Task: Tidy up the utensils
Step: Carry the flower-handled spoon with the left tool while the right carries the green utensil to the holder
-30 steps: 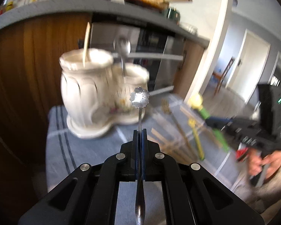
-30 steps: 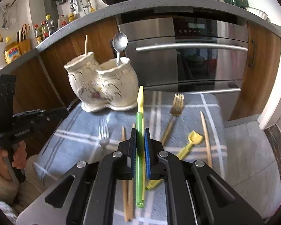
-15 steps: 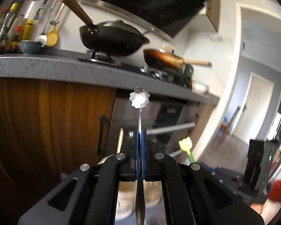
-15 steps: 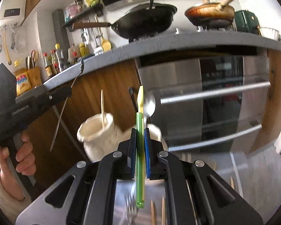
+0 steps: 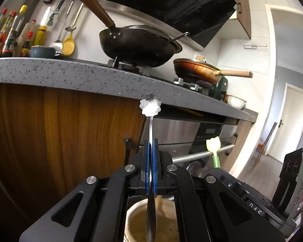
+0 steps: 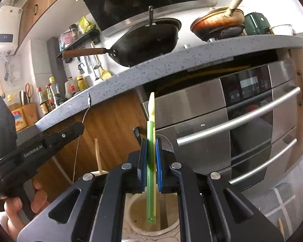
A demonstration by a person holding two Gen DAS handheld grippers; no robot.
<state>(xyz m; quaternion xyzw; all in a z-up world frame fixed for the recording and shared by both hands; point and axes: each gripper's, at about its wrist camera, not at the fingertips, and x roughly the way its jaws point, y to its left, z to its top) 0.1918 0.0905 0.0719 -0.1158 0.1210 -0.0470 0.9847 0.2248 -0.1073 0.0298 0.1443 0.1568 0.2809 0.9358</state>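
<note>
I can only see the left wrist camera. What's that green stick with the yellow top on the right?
Observer: It's a green and yellow utensil. The right wrist view shows the right gripper shut on it.
Operator: Is it over the pot thing?
Observer: Yes, its lower end hangs over an opening of the holder.
Operator: Is anything else in there?
Observer: A wooden stick stands in the cup beside it. That cup is nearer the left gripper, which is shut on the flower-topped spoon.
</note>
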